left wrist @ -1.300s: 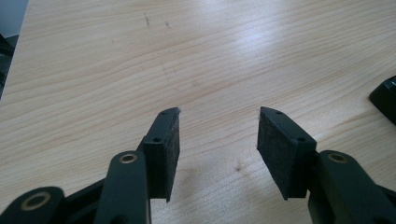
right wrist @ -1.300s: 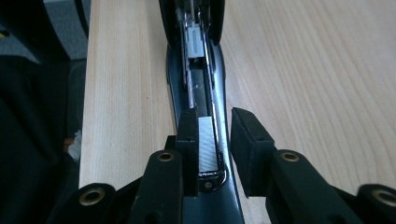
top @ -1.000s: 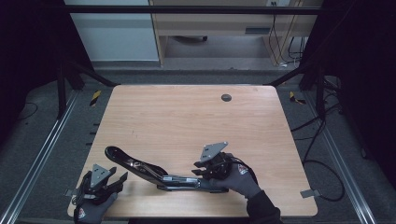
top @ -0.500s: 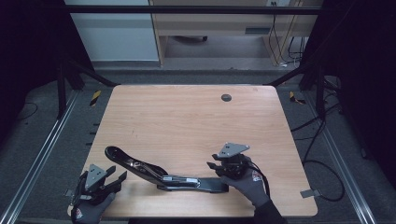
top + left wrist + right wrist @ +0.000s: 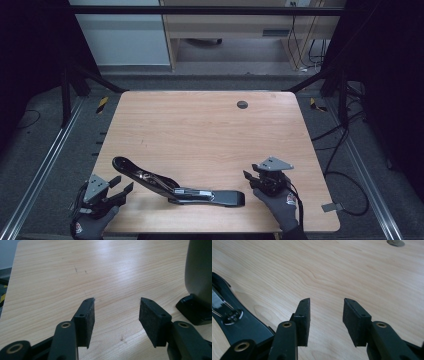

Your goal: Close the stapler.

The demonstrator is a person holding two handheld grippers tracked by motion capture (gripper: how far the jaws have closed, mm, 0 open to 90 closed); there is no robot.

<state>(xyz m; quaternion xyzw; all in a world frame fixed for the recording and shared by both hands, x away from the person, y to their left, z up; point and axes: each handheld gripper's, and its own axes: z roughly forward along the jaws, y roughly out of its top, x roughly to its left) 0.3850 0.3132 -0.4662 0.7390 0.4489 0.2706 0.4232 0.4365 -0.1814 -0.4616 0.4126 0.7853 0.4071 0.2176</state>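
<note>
High view: a long black object (image 5: 175, 185), arm-shaped with a metal fitting at its middle, lies flat on the table (image 5: 200, 130), between the two tools. The left tool (image 5: 122, 189) sits at the near left corner, its tips just short of the object's rounded end. The right tool (image 5: 248, 179) rests just beside the object's flat end, apart from it. Each is held in a gloved hand, low to the table. Judgement: both tools flank the object so either end can be reached with a short move.

Left gripper view: the left tool (image 5: 116, 312) has its jaws wide apart, nothing between the pads, bare wood beneath. A dark part of the object (image 5: 197, 290) stands to the right of the jaws, near but not touching.

Right gripper view: the right tool (image 5: 326, 315) is likewise parted and empty. The object (image 5: 232, 315) lies left of the jaws, outside the gap. A small round insert (image 5: 395, 242) sits far ahead.
</note>
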